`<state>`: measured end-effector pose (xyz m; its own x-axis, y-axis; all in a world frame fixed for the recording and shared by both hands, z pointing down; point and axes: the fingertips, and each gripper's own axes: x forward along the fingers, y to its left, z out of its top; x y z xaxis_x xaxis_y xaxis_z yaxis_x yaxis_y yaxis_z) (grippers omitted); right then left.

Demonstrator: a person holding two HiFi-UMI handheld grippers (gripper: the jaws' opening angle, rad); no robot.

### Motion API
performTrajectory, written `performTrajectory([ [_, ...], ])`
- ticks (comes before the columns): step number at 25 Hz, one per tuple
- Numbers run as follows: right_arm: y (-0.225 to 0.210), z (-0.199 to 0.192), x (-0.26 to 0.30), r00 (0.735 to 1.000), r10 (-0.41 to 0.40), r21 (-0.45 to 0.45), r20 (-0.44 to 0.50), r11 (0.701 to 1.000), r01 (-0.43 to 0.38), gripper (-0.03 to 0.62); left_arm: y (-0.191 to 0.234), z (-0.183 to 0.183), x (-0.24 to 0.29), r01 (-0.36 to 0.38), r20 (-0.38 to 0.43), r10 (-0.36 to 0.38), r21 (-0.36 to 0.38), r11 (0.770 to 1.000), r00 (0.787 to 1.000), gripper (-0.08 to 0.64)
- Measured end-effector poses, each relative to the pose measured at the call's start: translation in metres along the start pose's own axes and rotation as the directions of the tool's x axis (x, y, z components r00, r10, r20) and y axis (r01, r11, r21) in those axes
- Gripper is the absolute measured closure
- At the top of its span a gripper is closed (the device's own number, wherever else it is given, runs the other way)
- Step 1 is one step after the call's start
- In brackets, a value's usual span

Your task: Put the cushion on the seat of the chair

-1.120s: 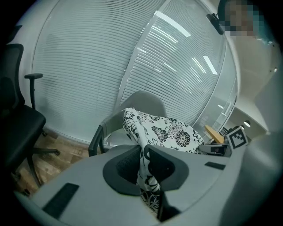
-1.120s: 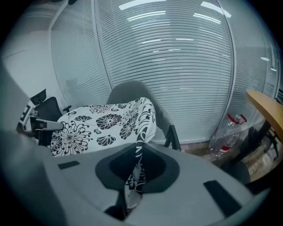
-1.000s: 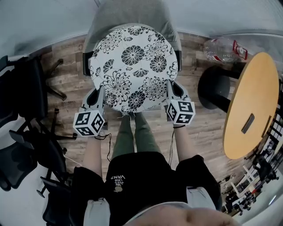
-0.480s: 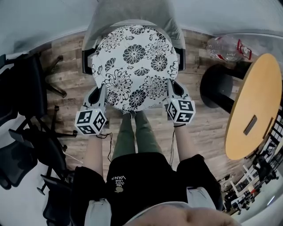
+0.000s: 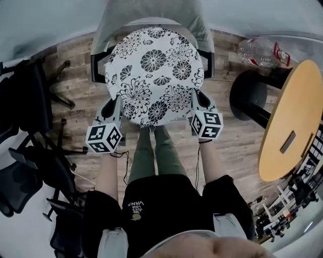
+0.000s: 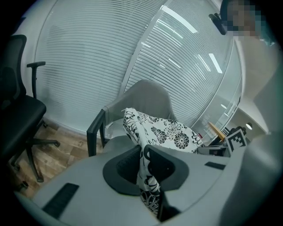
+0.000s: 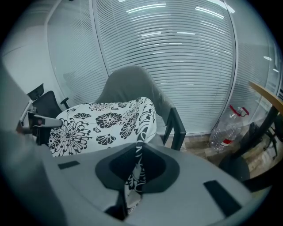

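Note:
A round white cushion point(image 5: 154, 73) with black flower print hangs over the seat of a grey armchair point(image 5: 151, 15) with black armrests. My left gripper point(image 5: 115, 110) is shut on the cushion's near left edge, and my right gripper point(image 5: 194, 103) is shut on its near right edge. In the left gripper view the cushion point(image 6: 161, 132) runs from the pinched fabric at my left gripper point(image 6: 143, 170) out over the armchair point(image 6: 146, 99). The right gripper view shows the cushion point(image 7: 101, 121) spread leftward from my right gripper point(image 7: 135, 170), with the armchair point(image 7: 130, 84) behind it.
A round wooden table point(image 5: 290, 121) on a black base point(image 5: 247, 95) stands at the right, with a large plastic water bottle point(image 5: 260, 53) beyond it. Black office chairs point(image 5: 25, 146) crowd the left side. Blinds cover the glass wall point(image 7: 177, 57) behind the armchair.
The cushion and both grippers have sunk a little toward the armchair's seat; both grips on the cushion's edge are unchanged.

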<state>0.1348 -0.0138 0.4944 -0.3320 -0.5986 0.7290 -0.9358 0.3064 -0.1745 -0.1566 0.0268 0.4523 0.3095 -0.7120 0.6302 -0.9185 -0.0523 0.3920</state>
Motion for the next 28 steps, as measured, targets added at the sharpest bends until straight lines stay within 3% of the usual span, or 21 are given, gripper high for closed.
performTrajectory([
  [17,-0.005,-0.024,0.015,0.999,-0.022,0.013,-0.043,1.0,0.023,0.558,0.016,-0.032,0.015,-0.016,-0.047,0.013,-0.059,0.998,0.999,0.517],
  [28,-0.008,-0.045,0.027,0.997,-0.036,0.011,-0.075,0.999,0.037,0.558,0.022,-0.051,0.028,-0.019,-0.083,0.014,-0.06,0.998,0.996,0.517],
])
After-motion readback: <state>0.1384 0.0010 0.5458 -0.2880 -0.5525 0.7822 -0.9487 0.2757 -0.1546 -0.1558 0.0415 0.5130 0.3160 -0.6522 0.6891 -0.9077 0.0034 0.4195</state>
